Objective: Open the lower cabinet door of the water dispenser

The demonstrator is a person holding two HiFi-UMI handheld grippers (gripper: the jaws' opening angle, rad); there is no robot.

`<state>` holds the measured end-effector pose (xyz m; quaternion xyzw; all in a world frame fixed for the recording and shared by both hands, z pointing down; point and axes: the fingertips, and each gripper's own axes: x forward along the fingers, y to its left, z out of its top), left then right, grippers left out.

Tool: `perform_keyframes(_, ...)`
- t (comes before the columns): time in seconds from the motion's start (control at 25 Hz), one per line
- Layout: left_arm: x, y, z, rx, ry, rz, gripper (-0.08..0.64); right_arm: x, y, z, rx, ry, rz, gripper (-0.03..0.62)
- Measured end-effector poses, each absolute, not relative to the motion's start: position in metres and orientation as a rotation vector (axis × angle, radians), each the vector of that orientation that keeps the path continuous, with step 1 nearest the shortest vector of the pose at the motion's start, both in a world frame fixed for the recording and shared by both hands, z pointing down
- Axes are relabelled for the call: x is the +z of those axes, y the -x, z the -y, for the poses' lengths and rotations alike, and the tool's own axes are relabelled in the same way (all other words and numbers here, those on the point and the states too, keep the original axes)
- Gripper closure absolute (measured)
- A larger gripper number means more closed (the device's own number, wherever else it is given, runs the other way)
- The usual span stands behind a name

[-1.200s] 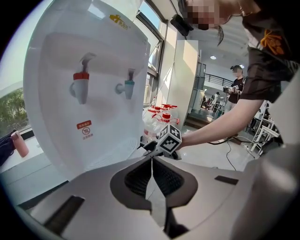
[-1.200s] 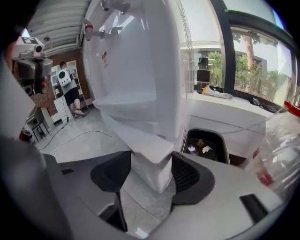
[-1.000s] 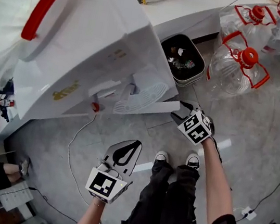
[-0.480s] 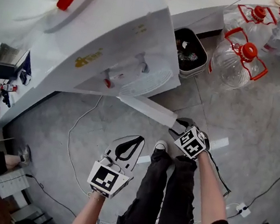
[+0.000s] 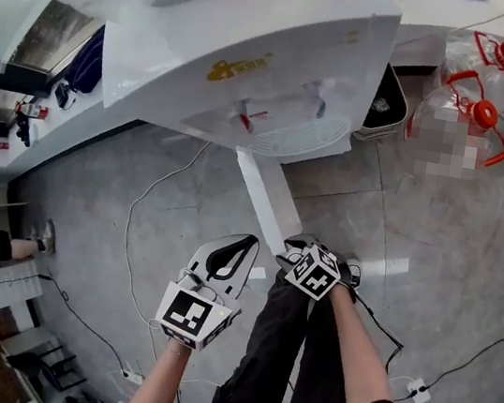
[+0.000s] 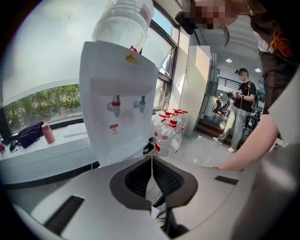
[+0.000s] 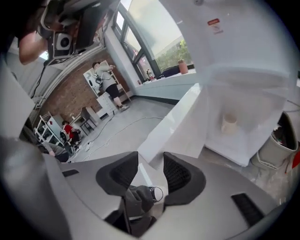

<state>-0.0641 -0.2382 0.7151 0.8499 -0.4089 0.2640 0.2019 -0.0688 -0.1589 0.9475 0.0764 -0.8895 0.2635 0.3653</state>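
Gripping state, right gripper [image 7: 150,164]: jaws apart and just been closing. The free edge of the lower cabinet door [image 5: 267,194] lies between them. The pads do not appear to press on it, though the wide-angle view leaves this uncertain.
Left gripper [image 6: 151,161]: jaws together on nothing, held at lower centre of the head view, just left of the right gripper.
Door position: swung well out from the water dispenser [image 5: 255,63], running from mid-frame down toward the person's legs [image 5: 291,344].
Task standing: judged all but complete, as the door stands open.
Risk one: the door slips free. Cause: a loose bite on a thin panel. It could then swing back toward shut.
Risk two: the dispenser is dragged or tipped. Cause: further pulling once the hinge has no travel left, with the large bottle [image 6: 122,18] making the unit top-heavy.
Risk three: the door edge strikes the legs. Cause: they stand directly behind the right gripper.
Risk four: a snag on the loose cable [image 5: 139,225], left of the door. Cause: a step back.
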Motion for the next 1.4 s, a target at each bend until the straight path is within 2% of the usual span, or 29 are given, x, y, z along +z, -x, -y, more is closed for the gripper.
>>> perform_keyframes(0.28, 0.712, 0.111, 0.223, 0.74, -2.268, 1.29, 0.54, 0.935, 0.137, 0.135, 0.773, -0.091, 2.348, 0.39)
perform_keyframes(0.48, 0.707, 0.128, 0.212, 0.734, -2.22, 1.348, 0.54, 0.923, 0.141, 0.129, 0.804, -0.062, 2.349, 0.388)
perform_keyframes(0.84, 0.651, 0.097, 0.202, 0.675, -2.22, 1.361, 0.54, 0.821, 0.072, 0.159, 0.816, -0.256, 2.386, 0.387)
perform_keyframes(1.4, 0.484, 0.035, 0.173, 0.53, -2.249, 1.433, 0.54, 0.554, -0.035, 0.19, 0.743, -0.605, 2.587, 0.402)
